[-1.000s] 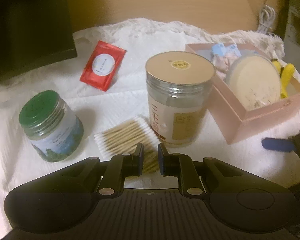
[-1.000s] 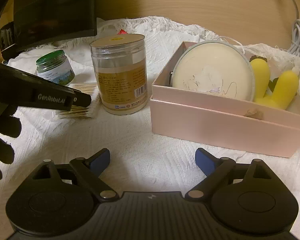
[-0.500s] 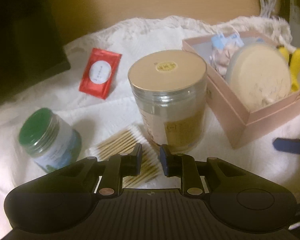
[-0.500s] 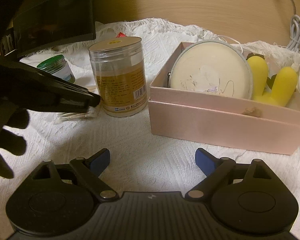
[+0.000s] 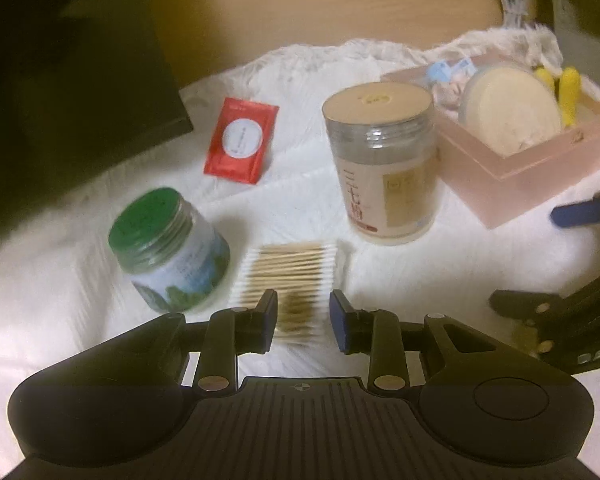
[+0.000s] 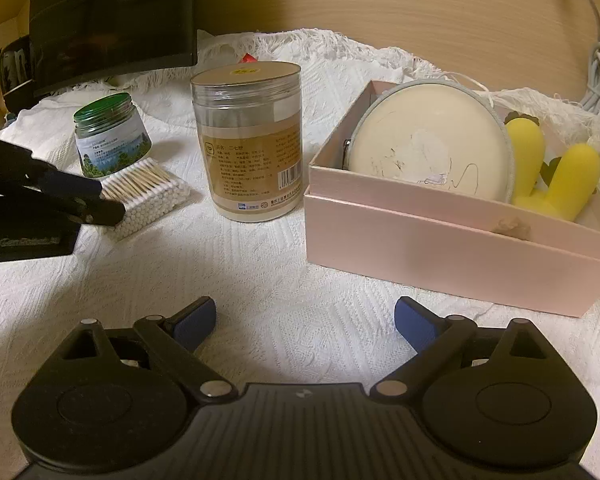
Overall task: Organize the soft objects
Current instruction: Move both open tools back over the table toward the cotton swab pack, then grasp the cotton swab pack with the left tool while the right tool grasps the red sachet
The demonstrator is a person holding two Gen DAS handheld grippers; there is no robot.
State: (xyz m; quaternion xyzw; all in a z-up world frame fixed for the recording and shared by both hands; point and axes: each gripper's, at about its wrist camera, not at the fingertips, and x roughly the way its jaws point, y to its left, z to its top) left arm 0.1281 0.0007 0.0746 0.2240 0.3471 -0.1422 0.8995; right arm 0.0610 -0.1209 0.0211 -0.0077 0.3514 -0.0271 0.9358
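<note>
A pack of cotton swabs (image 5: 290, 276) lies flat on the white cloth between a green-lidded jar (image 5: 168, 248) and a tall clear jar (image 5: 382, 164). My left gripper (image 5: 303, 322) is open, its jaws straddling the near end of the pack. In the right wrist view the left gripper's fingers (image 6: 80, 204) sit at the swab pack (image 6: 146, 196). My right gripper (image 6: 305, 326) is open and empty, low over the cloth in front of the pink box (image 6: 440, 240).
The pink box (image 5: 512, 176) holds a round cream pouch (image 6: 428, 146) and a yellow soft toy (image 6: 556, 172). A red sachet (image 5: 240, 140) lies behind the jars. A dark monitor (image 6: 112, 16) stands at the back left. A white cable (image 6: 598, 76) hangs at the back right.
My left gripper has opened and swung left from the tall jar to straddle the swab pack. The right gripper has stayed open and nearly still.
</note>
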